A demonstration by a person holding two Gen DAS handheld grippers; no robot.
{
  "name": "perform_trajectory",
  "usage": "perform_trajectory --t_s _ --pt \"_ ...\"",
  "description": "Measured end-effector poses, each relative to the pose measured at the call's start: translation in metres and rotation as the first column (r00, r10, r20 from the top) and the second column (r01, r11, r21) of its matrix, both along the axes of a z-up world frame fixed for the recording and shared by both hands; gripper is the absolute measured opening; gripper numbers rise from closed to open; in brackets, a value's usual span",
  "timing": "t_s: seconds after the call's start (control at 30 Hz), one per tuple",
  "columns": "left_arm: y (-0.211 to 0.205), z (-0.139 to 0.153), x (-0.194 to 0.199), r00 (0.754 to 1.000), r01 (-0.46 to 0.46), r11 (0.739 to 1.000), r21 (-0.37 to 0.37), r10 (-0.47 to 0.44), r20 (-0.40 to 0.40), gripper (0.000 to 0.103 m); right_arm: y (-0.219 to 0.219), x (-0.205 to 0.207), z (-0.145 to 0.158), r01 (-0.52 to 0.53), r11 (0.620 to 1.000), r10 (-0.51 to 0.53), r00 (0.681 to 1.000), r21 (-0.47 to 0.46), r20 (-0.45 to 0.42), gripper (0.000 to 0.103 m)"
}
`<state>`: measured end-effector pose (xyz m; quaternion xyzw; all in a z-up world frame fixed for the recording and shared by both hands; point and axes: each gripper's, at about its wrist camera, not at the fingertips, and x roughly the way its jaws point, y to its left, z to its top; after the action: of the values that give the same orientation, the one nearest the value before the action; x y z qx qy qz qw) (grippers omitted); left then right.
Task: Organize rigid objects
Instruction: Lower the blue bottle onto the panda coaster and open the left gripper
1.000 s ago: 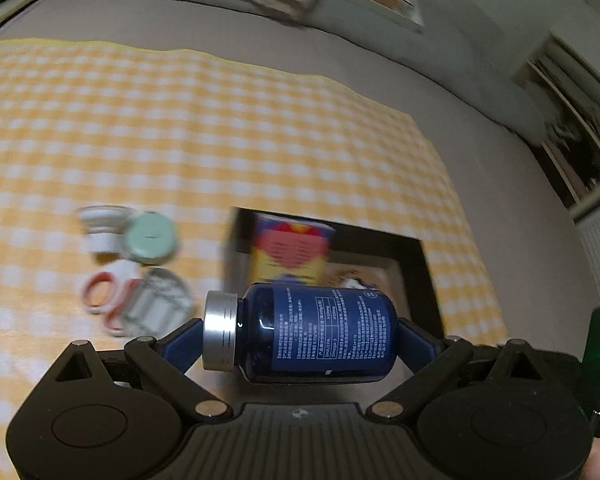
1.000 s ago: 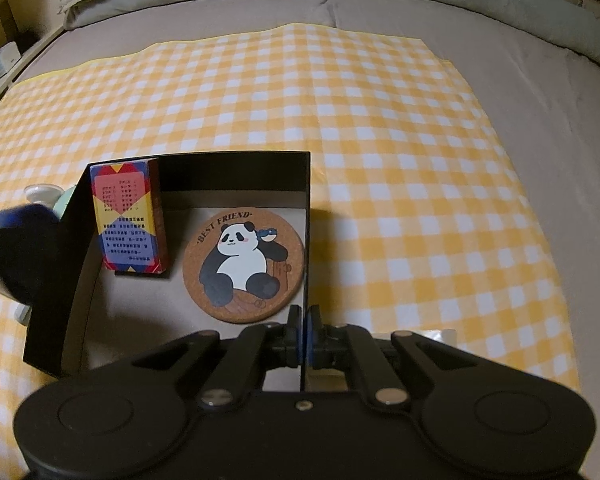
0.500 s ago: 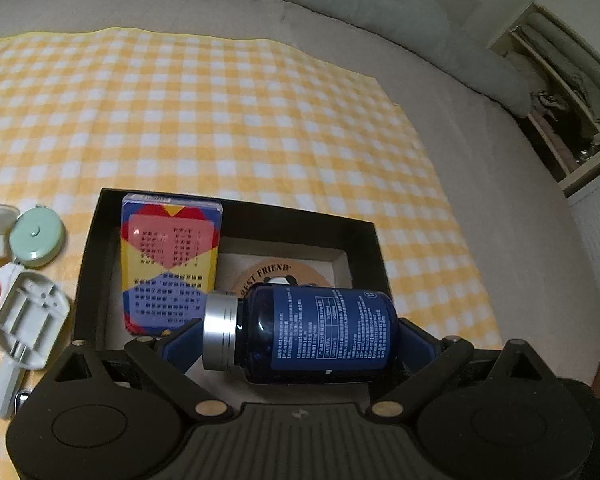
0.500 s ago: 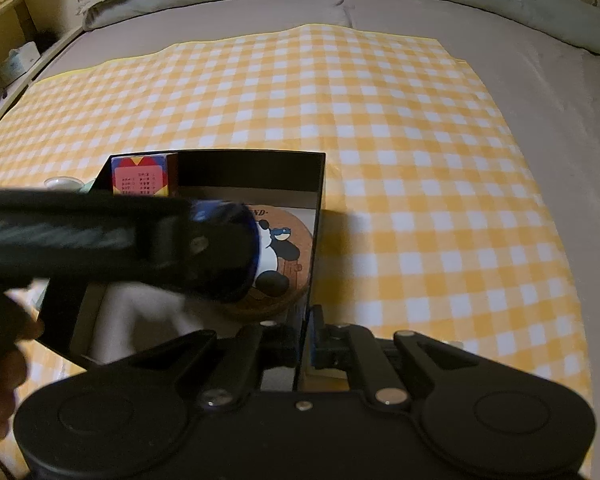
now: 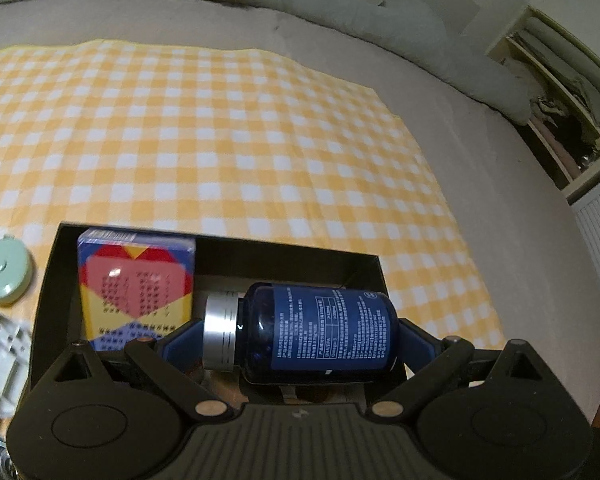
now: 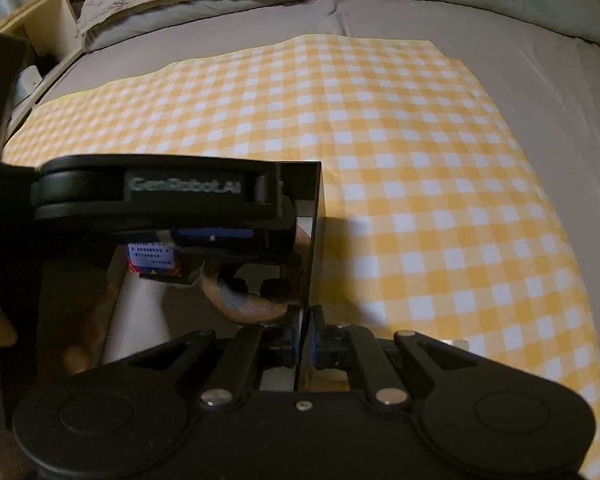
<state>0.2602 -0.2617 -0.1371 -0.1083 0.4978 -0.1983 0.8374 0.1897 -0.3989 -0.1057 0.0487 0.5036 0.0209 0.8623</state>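
Blue bottle (image 5: 320, 332) pinched sideways between left gripper (image 5: 300, 334) fingers; box (image 6: 315, 216) wall clamped by right gripper (image 6: 305, 334), coaster (image 6: 240, 300) mostly hidden.

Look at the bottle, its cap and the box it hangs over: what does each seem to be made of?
Blue bottle: dark translucent plastic or glass, glossy, with highlights on its shoulder and a printed label.
Cap: brushed silver, probably metal or metallised plastic, with fine ridges.
Black box: thin, flat walls and sharp corners suggest cardboard; its wall looks shiny in the right wrist view.
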Motion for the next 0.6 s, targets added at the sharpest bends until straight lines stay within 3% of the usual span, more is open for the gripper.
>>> perform_trajectory --t_s 0.6 --pt "-0.005 0.011 -0.017 0.992 0.112 0.992 0.057 -0.115 0.05 0.103 0.004 -0.002 -0.006 -0.03 0.999 0.028 0.998 -0.04 -0.053 0.01"
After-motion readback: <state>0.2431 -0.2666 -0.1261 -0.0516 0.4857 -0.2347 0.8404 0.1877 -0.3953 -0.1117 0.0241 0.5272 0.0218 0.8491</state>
